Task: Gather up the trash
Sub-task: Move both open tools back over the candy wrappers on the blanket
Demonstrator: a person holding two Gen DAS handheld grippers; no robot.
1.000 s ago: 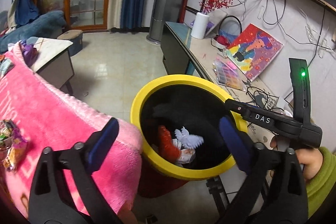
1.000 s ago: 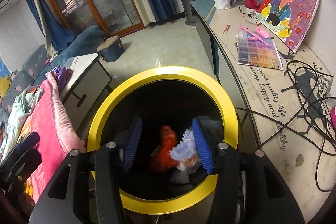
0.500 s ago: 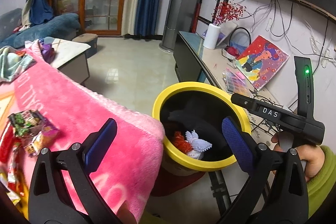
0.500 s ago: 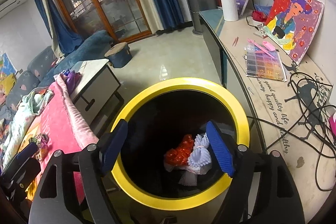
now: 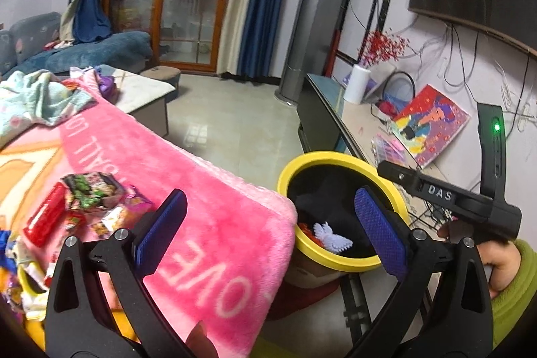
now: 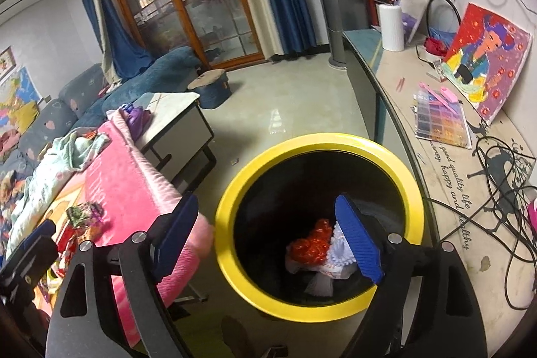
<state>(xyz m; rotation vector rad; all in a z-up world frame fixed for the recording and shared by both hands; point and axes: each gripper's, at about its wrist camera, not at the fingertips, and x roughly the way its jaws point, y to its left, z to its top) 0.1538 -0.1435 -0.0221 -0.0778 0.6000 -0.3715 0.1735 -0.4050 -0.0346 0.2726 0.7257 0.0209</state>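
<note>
Pink blanket (image 5: 214, 207), lettered in white, covers the surface at left and runs up to the bin. Yellow-rimmed bin (image 6: 231, 190) with a black interior stands just beside the blanket's edge, next to a long side counter (image 6: 446, 163). Right gripper (image 6: 268, 234) is held above the bin, angled downward toward its mouth; its blue-padded jaws are opening, spread wide, with nothing between the pads. Left gripper (image 5: 268, 234) is angled downward above the blanket's corner, its jaws wide apart and empty; one finger lies over the blanket, the other over the bin's rim. In the left wrist view the right gripper's black body appears at right, gripped by a hand (image 5: 496, 260) in a green sleeve (image 5: 517, 301). Discarded trash (image 6: 319, 247), an orange-red crumpled wrapper touching a white pleated paper, lies at the bottom of the bin. Remaining wrappers (image 5: 90, 203), including a red packet, lie in a loose cluster on the blanket, well left of the bin.
</note>
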